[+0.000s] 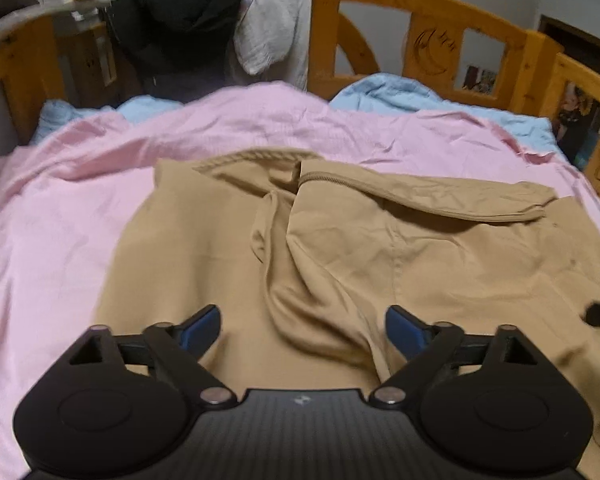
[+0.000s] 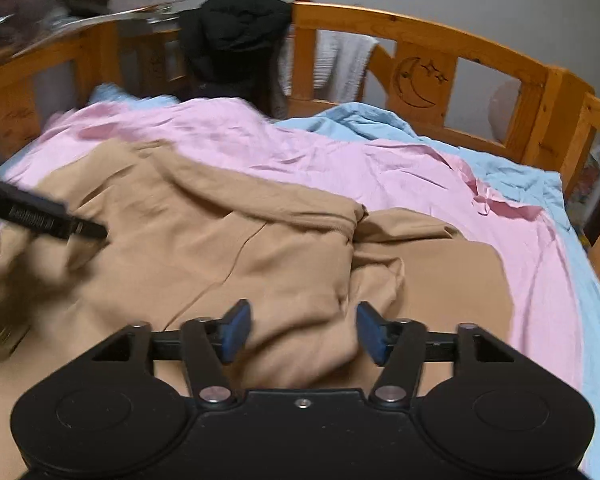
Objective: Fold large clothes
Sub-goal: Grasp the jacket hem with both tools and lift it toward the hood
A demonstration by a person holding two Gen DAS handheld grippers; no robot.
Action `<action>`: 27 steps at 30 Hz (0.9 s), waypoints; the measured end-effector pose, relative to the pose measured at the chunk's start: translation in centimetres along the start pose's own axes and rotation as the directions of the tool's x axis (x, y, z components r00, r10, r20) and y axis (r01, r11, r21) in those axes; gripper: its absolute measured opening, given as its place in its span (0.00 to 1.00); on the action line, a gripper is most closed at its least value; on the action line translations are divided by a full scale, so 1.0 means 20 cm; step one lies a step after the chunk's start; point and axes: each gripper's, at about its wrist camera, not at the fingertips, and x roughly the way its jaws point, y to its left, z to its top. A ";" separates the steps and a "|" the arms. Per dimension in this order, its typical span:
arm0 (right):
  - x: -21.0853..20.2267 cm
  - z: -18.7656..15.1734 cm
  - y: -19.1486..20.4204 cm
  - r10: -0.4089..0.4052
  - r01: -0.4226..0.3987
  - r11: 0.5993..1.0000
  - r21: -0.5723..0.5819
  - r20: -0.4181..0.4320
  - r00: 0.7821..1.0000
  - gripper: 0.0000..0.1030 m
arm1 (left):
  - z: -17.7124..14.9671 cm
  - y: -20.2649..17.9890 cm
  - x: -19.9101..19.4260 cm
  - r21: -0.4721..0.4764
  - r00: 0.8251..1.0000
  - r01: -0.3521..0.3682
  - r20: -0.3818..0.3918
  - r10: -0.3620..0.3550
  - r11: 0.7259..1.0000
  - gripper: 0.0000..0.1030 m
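A large tan cotton garment [image 1: 340, 248] lies rumpled on the pink sheet [image 1: 60, 220] of a wooden-railed bed [image 1: 420, 4], long axis apparently toward the headboard. Left gripper [image 1: 302, 326] and right gripper [image 2: 303, 330] hover released, fingers empty — the bunched centre ridge risks a crooked fold.
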 end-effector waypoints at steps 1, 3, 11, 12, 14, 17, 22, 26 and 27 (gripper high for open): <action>-0.07 -0.02 0.01 0.013 -0.013 0.999 -0.031 -0.017 1.000 0.64 | -0.02 0.00 -0.06 0.004 1.000 -0.002 0.014 0.002 1.000 0.96; -0.19 -0.06 0.04 0.036 -0.040 0.996 -0.083 -0.057 0.998 0.68 | -0.05 0.00 -0.17 0.027 0.999 0.016 0.038 -0.017 1.000 0.97; -0.69 -0.40 0.19 0.088 -0.142 0.953 -0.269 -0.202 0.975 0.85 | -0.28 0.01 -0.60 0.129 0.993 0.098 0.057 -0.107 0.987 0.99; -0.74 -0.46 0.21 0.080 -0.141 0.948 -0.287 -0.213 0.974 0.85 | -0.32 0.03 -0.65 0.146 0.992 0.109 0.054 -0.118 0.983 0.99; -0.82 -0.59 0.24 0.062 -0.143 0.933 -0.329 -0.246 0.967 0.85 | -0.39 0.06 -0.73 0.174 0.991 0.119 0.042 -0.128 0.978 0.99; -0.90 -0.76 0.28 0.034 -0.144 0.902 -0.406 -0.267 0.963 0.88 | -0.51 0.09 -0.82 0.200 0.990 0.128 0.028 -0.136 0.971 0.99; -0.95 -0.95 0.38 -0.041 -0.109 0.794 -0.598 -0.232 0.972 0.89 | -0.68 0.13 -0.91 0.159 0.985 0.172 -0.004 -0.174 0.972 0.99; -0.90 -0.96 0.42 -0.150 0.020 0.796 -0.605 -0.166 0.975 0.88 | -0.79 0.11 -0.95 0.167 0.979 0.202 -0.037 -0.199 0.965 0.99; -0.89 -0.95 0.42 -0.163 0.041 0.800 -0.599 -0.151 0.975 0.86 | -0.82 0.09 -0.95 0.177 0.977 0.211 -0.050 -0.205 0.961 0.99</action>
